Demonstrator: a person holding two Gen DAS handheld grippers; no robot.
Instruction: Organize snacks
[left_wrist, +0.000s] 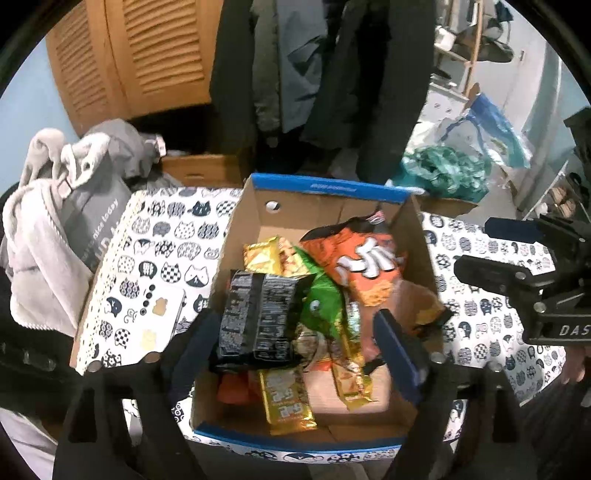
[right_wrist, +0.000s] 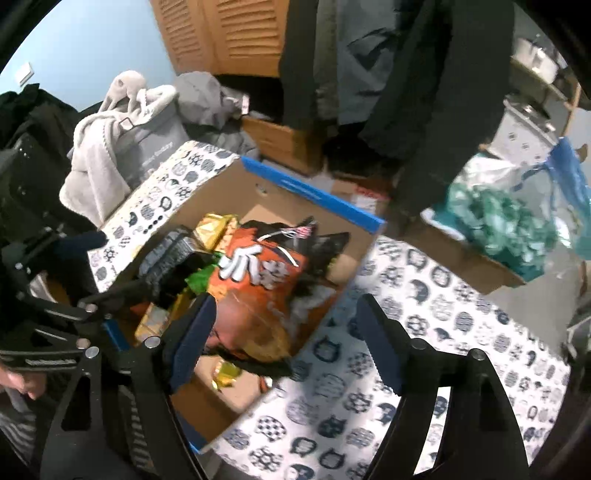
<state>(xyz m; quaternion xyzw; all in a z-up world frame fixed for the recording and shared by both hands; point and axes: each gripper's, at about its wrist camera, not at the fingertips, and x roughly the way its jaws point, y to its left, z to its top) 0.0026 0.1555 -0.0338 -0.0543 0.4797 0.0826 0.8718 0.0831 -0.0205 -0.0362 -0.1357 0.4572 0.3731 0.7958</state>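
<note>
A cardboard box with a blue rim (left_wrist: 325, 189) (right_wrist: 314, 195) sits on the cat-print table and holds several snack packs: an orange bag (left_wrist: 365, 266) (right_wrist: 258, 273), a black pack (left_wrist: 258, 314) (right_wrist: 166, 262), a green pack (left_wrist: 321, 302) and gold bars (left_wrist: 284, 402). My left gripper (left_wrist: 295, 343) is open above the box, fingers either side of the packs, touching nothing clearly. My right gripper (right_wrist: 286, 339) is open over the box's right wall, with the orange bag between and beyond its fingers. Each gripper shows at the edge of the other's view.
The table carries a cat-print cloth (left_wrist: 159, 251) (right_wrist: 424, 332). A phone (left_wrist: 159, 314) lies left of the box. Grey clothes (left_wrist: 55, 221) pile at the left. Coats (left_wrist: 295, 74) hang behind. A bag with teal stuff (right_wrist: 509, 229) sits at the right.
</note>
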